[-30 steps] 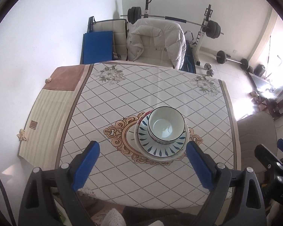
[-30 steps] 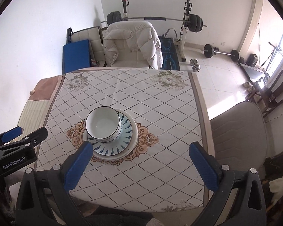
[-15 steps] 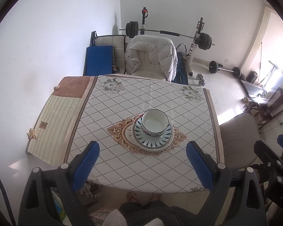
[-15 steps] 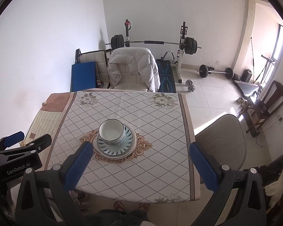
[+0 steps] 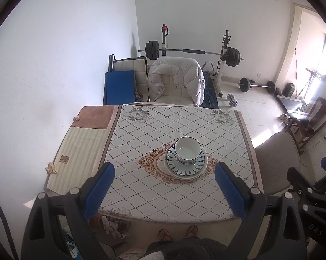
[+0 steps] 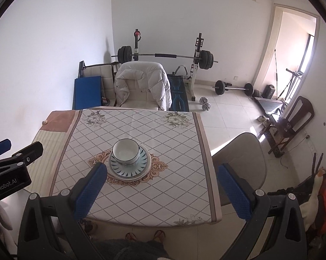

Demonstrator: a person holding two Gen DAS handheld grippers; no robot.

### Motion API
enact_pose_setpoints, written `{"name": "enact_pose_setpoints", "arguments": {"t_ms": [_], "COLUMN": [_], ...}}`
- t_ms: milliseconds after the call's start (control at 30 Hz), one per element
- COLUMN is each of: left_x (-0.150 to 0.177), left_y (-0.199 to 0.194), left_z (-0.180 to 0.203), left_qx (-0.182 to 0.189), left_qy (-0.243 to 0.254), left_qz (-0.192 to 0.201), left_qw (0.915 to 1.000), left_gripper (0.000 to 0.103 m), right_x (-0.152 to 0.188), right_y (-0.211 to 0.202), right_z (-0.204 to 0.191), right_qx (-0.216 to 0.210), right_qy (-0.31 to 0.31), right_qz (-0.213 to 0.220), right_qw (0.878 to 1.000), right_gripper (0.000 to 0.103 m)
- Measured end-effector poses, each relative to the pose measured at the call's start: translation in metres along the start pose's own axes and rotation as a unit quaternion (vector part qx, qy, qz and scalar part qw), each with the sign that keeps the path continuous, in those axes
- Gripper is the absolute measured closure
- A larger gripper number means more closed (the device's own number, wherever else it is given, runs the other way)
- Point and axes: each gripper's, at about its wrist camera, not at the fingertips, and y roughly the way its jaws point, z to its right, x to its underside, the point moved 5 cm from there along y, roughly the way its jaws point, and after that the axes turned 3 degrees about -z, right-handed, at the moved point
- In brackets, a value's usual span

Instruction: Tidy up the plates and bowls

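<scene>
The bowl (image 5: pixel 187 153) sits on stacked plates (image 5: pixel 186 169). They break easily; hold the rims. Both hand-held grippers, left (image 5: pixel 166 192) and right (image 6: pixel 163 191), are wide apart, holding nothing.

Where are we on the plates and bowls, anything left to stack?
Done, it seems: the bowl sits on the blue-patterned plate, itself on a plain white plate, one pile mid-table. In hand: nothing; the left claw and right claw are open, empty and clear of the pile. Left: no other loose dishes show, so probably nothing.
</scene>
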Motion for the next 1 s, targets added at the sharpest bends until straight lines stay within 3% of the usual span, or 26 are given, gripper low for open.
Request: {"name": "enact_pose_setpoints", "arguments": {"t_ms": [1000], "left_x": [0.02], "left_y": [-0.023], "left_z": [-0.008], "left_qx": [0.024], "left_qy": [0.02], "left_qz": [0.001], "left_qw": [0.9995], "left_gripper": [0.009], "right_x": [0.023], "right_y": [-0.018], "right_z": [-0.004], "right_qx": [0.006], "right_qy": [0.026], "right_qz": [-0.012], "right_qw": [1.0], "right_gripper": [0.0]}}
